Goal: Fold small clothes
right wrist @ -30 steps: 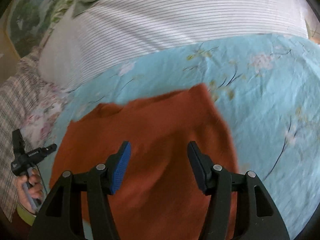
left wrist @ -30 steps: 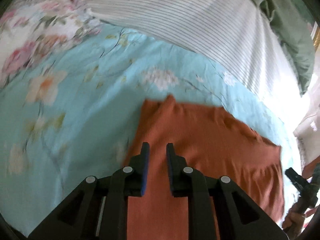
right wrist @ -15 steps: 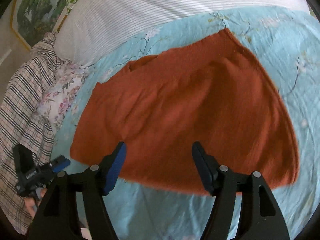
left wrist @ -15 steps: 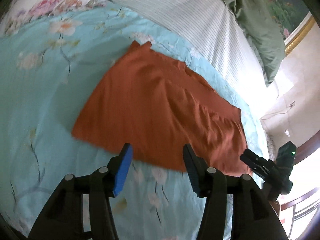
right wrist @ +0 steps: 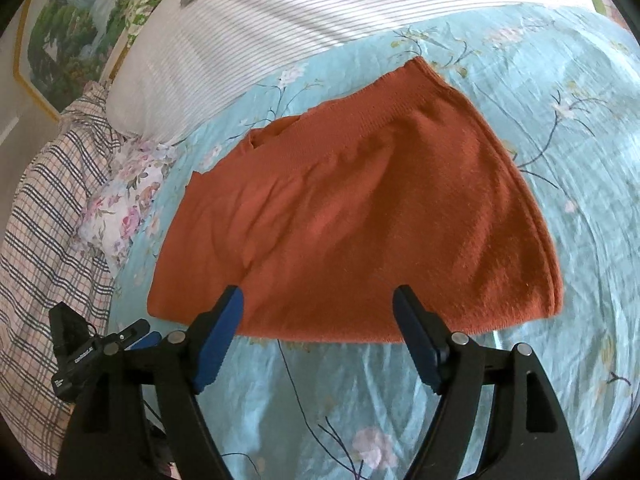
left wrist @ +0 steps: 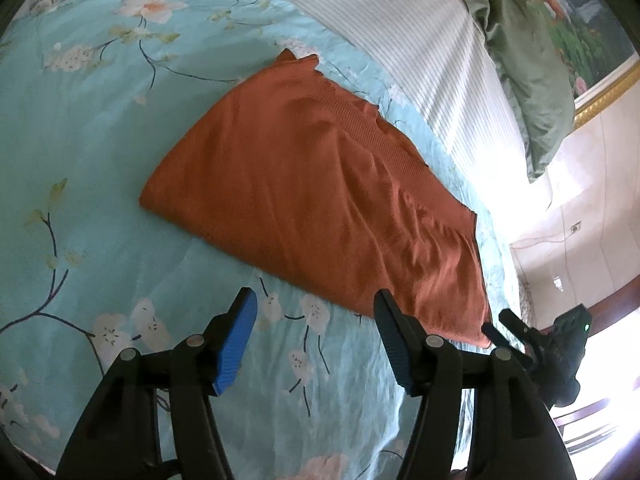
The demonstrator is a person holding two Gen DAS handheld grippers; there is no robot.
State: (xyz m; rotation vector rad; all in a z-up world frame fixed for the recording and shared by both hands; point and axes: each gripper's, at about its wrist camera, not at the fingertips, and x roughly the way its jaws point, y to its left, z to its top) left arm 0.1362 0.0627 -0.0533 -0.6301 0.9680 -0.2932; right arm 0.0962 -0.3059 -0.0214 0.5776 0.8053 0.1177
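Note:
A rust-orange knit garment [left wrist: 320,200] [right wrist: 360,220] lies folded flat on the turquoise floral bedsheet [left wrist: 100,140] [right wrist: 560,120], its ribbed hem along the far side. My left gripper [left wrist: 314,300] hovers over bare sheet just short of the garment's near fold. Its jaws are opening and nothing is between them. My right gripper [right wrist: 318,296] hangs above the garment's near edge, jaws also opening, with no cloth between the pads. Each gripper shows in the other's view: the right gripper [left wrist: 528,340] at the garment's right end, the left gripper [right wrist: 100,344] at its left end.
A white striped pillow [left wrist: 420,48] [right wrist: 300,20] lies behind the garment. A green pillow [left wrist: 528,80] leans near a framed painting [left wrist: 592,32]. Plaid cloth [right wrist: 44,220] and a floral pillow [right wrist: 124,200] lie at the left in the right wrist view.
Both grippers have drawn back from over the garment to its near edge, and their jaws have widened. The garment lies free on the sheet.

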